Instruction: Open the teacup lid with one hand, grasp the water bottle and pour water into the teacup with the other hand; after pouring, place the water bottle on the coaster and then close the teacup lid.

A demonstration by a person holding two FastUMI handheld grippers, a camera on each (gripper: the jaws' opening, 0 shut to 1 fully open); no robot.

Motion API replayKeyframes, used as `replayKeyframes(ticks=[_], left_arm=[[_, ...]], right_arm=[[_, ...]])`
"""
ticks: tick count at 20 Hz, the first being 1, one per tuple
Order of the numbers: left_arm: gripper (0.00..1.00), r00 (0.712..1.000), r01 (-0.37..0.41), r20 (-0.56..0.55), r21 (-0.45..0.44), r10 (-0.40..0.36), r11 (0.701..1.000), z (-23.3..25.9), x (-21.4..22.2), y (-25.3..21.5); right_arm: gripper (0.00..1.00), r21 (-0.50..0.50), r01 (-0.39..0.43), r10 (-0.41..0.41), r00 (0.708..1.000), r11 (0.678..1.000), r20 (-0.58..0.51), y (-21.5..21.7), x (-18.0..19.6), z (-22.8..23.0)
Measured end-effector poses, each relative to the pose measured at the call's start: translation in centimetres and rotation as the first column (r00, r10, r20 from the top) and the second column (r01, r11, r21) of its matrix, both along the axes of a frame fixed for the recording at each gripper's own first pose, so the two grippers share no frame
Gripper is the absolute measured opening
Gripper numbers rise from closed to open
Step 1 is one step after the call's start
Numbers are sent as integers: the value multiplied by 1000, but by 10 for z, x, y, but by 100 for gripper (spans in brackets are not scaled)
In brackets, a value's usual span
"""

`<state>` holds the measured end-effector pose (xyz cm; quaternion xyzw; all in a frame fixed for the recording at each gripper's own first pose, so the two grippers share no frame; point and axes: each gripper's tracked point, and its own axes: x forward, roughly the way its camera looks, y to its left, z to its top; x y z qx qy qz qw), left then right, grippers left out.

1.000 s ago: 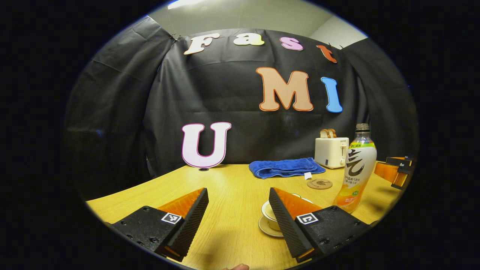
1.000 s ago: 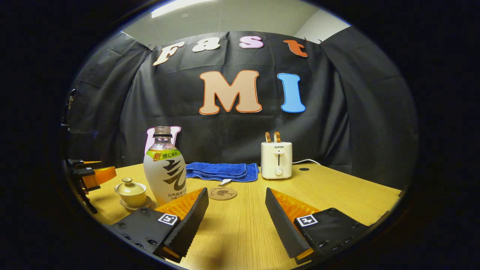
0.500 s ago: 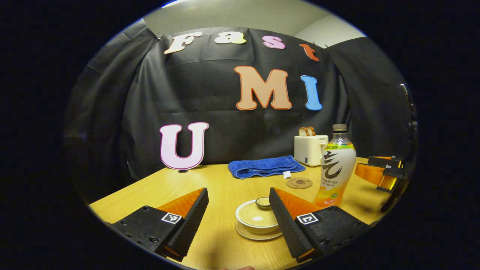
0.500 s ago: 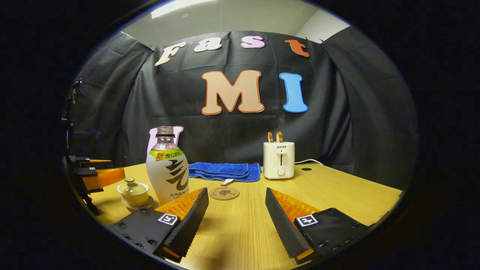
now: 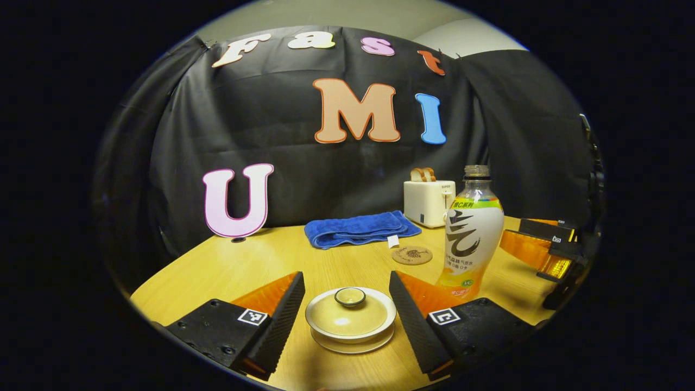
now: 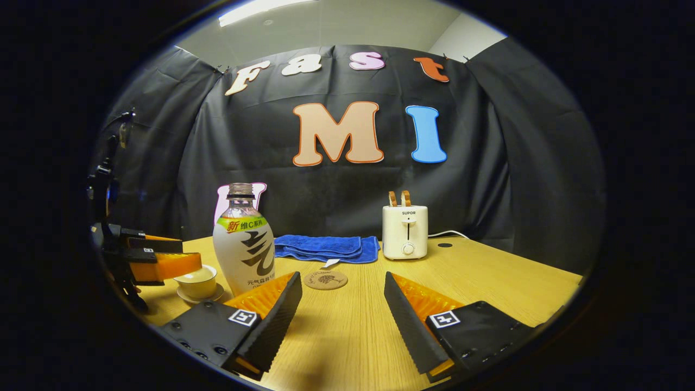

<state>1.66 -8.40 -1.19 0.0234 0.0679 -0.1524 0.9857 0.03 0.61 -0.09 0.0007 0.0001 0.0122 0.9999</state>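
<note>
glazed cream ceramic between spread jaws: left gripper (image 5: 346, 315) wide apart, empty, straddling the lidded teacup (image 5: 350, 320) without touching it. lid (image 5: 349, 313) seated on the cup, small round knob (image 5: 349, 296) dead centre between the fingers, axis upright. saucer (image 5: 353, 344) beneath. lid not yet lifted; first step judged just about to begin. closing on the knob calls for a little more drop and reach, since the fingers flank the wide lid rim rather than the knob.

right gripper (image 6: 342, 312): jaws likewise apart, holding nothing, low over the wooden table (image 6: 488, 277). water bottle (image 6: 243, 244) upright, uncapped as far as can be told, standing ahead and to the left of these jaws, just beyond the left finger; long axis vertical. clearly the nearer hand for the bottle; a leftward shift needed to bracket it.

coaster (image 6: 326, 280): round, brown, flat on the table ahead between the right fingers, bare, just beside the bottle.

further out: blue towel (image 6: 323, 247) folded near the back edge; cream toaster (image 6: 405, 232) with two slices up, cord trailing right.

obstruction: bottle close beside the teacup on its right side in the left gripper view; judged a knock risk when the lid comes away. otherwise open path.
</note>
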Motion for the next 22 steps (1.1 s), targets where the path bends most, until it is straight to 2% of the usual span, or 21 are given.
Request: replayKeyframes(ticks=[6, 8, 9, 10, 11, 13, 16, 17, 22], left_arm=[[75, 999, 17, -44, 4, -17, 1000, -8, 2, -7], [66, 999, 12, -50, 4, -12, 1000, -10, 3, -6], [56, 999, 9, -50, 3, -9, 1000, -9, 3, -4], [52, 999, 1, -53, 5, -1, 1000, -11, 4, -2], [43, 999, -3, -55, 3, 3, 1000, -12, 4, -1], [37, 999, -1, -52, 3, 1, 1000, -11, 4, -2], [35, 999, 9, -49, 7, -9, 1000, -11, 3, -4], [30, 999, 11, -50, 8, -10, 1000, -12, 2, -5], [25, 999, 16, -36, 10, -15, 1000, -12, 2, -5]], right_arm=[[94, 1, 0, 0, 1000, 1000, 1, 0, 0, 0], [94, 1, -1, 1, 1000, 1000, 1, 0, 0, 1], [94, 1, -1, 1, 1000, 1000, 1, 0, 0, 0], [94, 1, -1, 1, 1000, 1000, 1, -1, 0, 1], [94, 1, -1, 1, 1000, 1000, 1, 0, 0, 1], [94, 1, -1, 1, 1000, 1000, 1, -1, 0, 0], [94, 1, -1, 1, 1000, 1000, 1, -1, 0, 1], [94, 1, -1, 1, 1000, 1000, 1, -1, 0, 1], [94, 1, -2, 2, 1000, 1000, 1, -1, -1, 1]])
